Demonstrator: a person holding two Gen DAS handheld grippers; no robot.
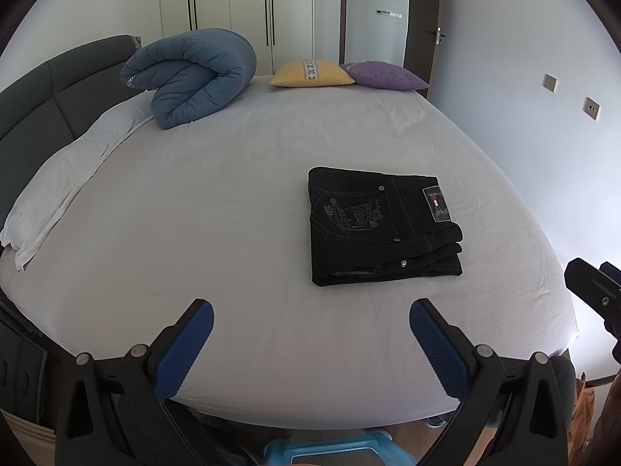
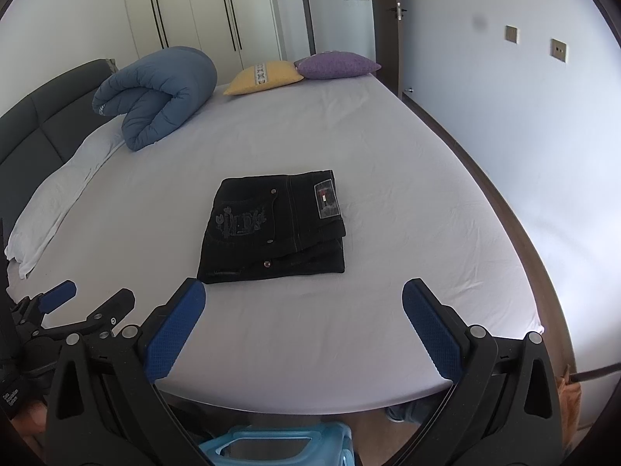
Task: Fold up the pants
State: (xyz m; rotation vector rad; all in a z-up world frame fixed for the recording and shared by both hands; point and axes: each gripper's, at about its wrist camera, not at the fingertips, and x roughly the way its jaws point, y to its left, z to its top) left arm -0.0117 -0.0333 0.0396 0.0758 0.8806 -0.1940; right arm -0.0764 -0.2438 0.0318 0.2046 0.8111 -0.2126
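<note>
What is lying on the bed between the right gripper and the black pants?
Nothing visible. Only bare sheet lies between the open right gripper and the folded pants; the blue duvet and cushions sit far behind.

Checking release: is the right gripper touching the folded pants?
Apart. The right wrist view shows bare sheet between the open right gripper and the folded pants on the bed.

Bed (image 1: 233, 202) with folded pants (image 1: 382, 229), rolled duvet (image 1: 190, 73), yellow cushion (image 1: 310, 73), purple cushion (image 1: 384, 75), white pillow (image 1: 66, 178).
</note>
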